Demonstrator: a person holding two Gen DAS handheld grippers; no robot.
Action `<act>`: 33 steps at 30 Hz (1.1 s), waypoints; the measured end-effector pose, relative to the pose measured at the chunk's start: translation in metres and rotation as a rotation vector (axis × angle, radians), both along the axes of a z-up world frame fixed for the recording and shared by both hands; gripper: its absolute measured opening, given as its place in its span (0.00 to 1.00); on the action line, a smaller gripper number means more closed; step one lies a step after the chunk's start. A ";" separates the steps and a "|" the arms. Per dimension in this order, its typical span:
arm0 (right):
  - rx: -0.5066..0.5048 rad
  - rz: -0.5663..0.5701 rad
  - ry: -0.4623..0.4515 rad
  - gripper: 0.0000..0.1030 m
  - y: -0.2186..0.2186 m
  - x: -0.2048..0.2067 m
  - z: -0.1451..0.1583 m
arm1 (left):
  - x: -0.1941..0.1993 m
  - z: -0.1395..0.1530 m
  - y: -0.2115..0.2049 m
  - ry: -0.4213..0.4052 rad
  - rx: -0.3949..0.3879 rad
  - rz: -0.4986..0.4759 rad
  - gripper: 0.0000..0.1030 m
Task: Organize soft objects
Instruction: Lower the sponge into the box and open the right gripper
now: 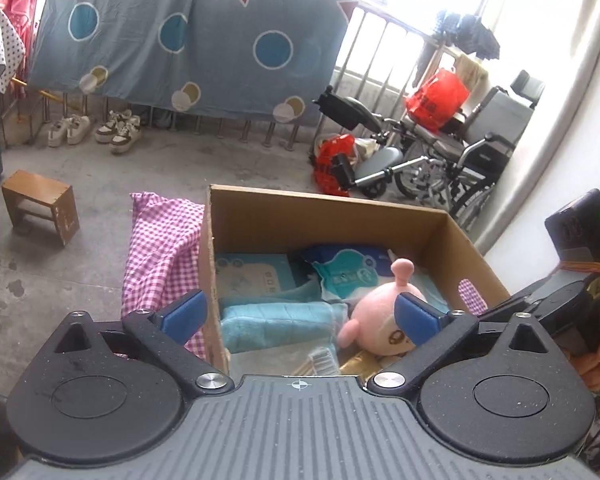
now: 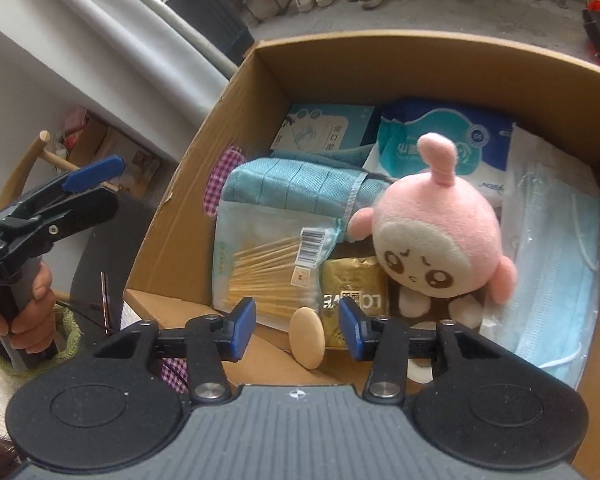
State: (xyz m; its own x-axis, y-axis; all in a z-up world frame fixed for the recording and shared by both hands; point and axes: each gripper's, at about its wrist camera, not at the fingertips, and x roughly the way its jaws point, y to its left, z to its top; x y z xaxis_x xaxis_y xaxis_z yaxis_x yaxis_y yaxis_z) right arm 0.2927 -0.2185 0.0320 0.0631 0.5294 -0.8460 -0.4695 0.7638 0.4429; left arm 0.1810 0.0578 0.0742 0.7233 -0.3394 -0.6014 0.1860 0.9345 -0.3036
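A cardboard box [image 2: 380, 56] holds a pink plush toy [image 2: 432, 236], a folded blue towel [image 2: 292, 184], a pack of cotton swabs [image 2: 268, 268], a gold packet [image 2: 352, 296], blue face masks [image 2: 556, 248] and tissue packs [image 2: 440, 140]. A beige oval puff [image 2: 307, 338] falls or rests at the box's near edge, between my right gripper's [image 2: 298, 328] open jaws, untouched. My left gripper [image 1: 300, 312] is open and empty above the box's [image 1: 324, 208] near left wall; the plush [image 1: 380, 320] and towel [image 1: 280, 320] lie below it.
A pink checked cloth [image 1: 160, 256] lies under the box. A wooden stool [image 1: 40, 204], shoes [image 1: 96, 128], a wheelchair [image 1: 440, 152] with red bags and a hanging blue sheet [image 1: 180, 36] stand beyond. In the right view my left gripper [image 2: 80, 188] is at the left.
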 end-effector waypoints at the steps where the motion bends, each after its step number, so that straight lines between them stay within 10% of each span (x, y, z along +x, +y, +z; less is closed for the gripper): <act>1: -0.022 0.021 0.022 0.47 0.009 0.002 -0.005 | -0.002 0.000 0.003 -0.002 -0.002 0.003 0.98; 12: -0.285 0.178 0.116 0.42 0.064 0.010 -0.052 | -0.005 -0.013 0.026 -0.011 -0.029 0.011 0.98; 17: -0.290 0.226 0.095 0.09 0.066 0.003 -0.049 | -0.005 -0.017 0.036 -0.011 -0.050 0.027 0.98; 33: -0.268 -0.045 0.202 0.06 -0.038 0.018 -0.046 | -0.006 -0.019 0.039 -0.021 -0.064 0.030 0.98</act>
